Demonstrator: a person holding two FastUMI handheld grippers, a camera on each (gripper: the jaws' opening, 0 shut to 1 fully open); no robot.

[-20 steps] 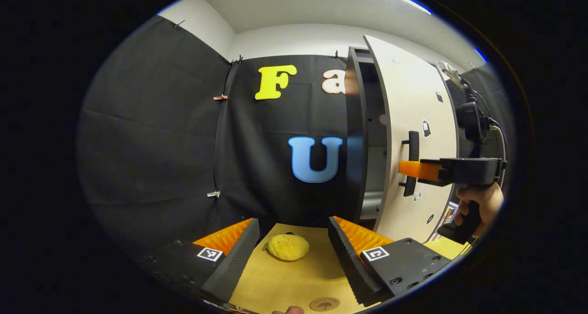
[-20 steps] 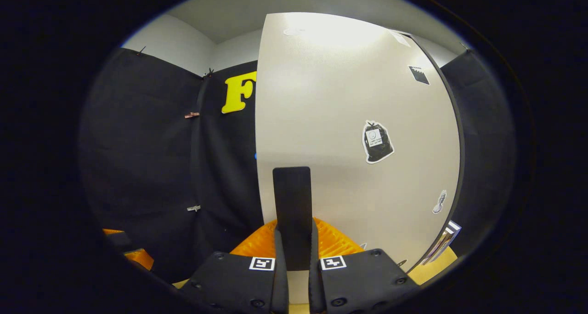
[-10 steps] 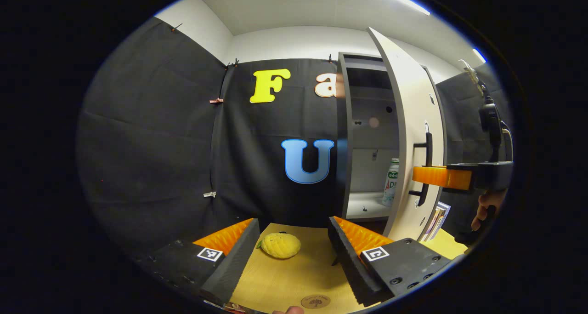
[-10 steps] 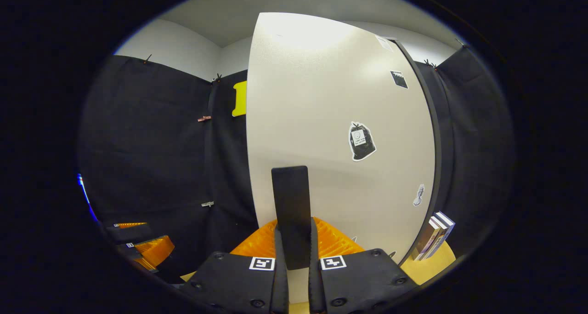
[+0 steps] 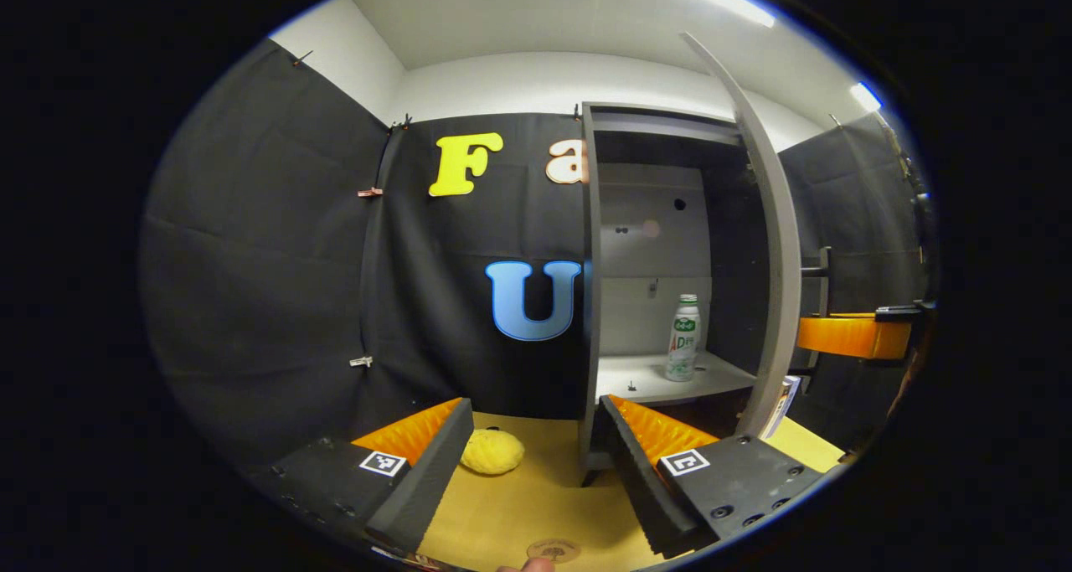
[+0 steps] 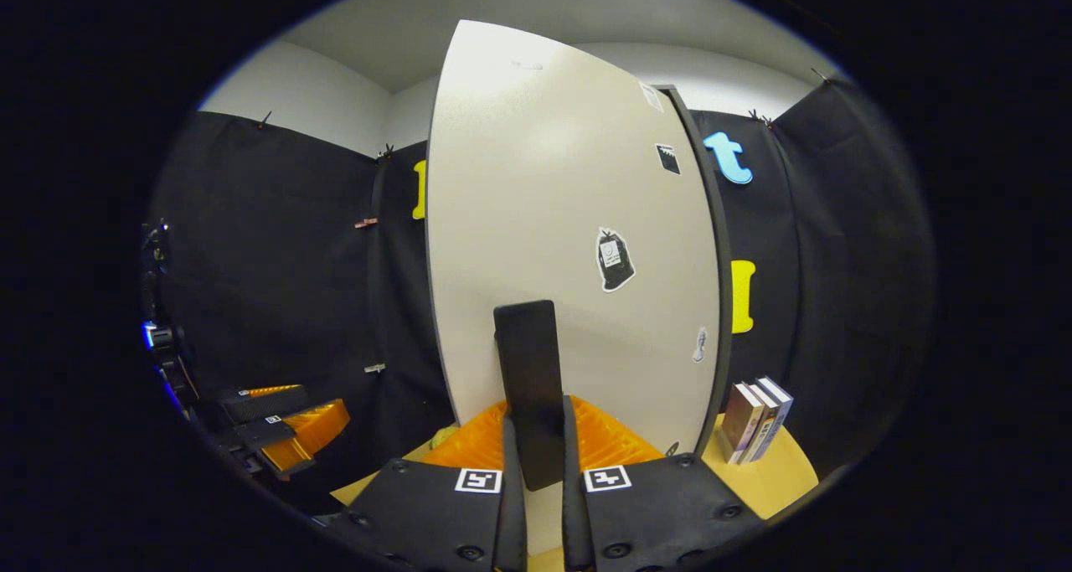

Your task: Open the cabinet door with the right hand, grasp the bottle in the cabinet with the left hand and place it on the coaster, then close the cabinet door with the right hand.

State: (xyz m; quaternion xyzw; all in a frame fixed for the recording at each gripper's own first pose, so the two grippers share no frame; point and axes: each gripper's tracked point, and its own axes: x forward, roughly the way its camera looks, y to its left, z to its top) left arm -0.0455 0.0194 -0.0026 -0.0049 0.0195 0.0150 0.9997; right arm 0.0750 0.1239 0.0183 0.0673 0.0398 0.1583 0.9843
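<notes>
Cabinet door (image 6: 569, 220): swung wide from the cabinet (image 5: 645, 254); in the left gripper view it shows nearly edge-on, a pale curved strip at the right side of the opening. Its outer face, seen in the right gripper view, carries several small stickers.
Door handle (image 6: 528, 388): a dark upright bar on the door's outer face, standing between the fingers of the right gripper.
Right gripper (image 6: 536, 471): jaws clamped on the door handle, both fingers pressing its sides. In the left gripper view this gripper shows at the far right, just beyond the door's edge.
Left gripper (image 5: 536, 446): jaws apart and holding nothing, hovering low over the tabletop in front of the cabinet. In the right gripper view it shows at the lower left, well apart from the door.
Bottle (image 5: 683, 337): upright on the cabinet's shelf (image 5: 670, 381), toward the right side of the opening, white with a green cap and a label; nothing touches it.
Coaster (image 5: 553, 549): a small round disc lying flat at the near edge of the tabletop (image 5: 536, 497), bare.
Yellow fruit (image 5: 492, 452): a bumpy round piece on the tabletop, just left of the cabinet's foot, near the left finger.
Books (image 6: 756, 417): a few standing upright at the tabletop's right edge, beside the door's hinge side.
Fingertip (image 5: 526, 564): of a person, at the bottom edge of the left gripper view, just beside the coaster.
</notes>
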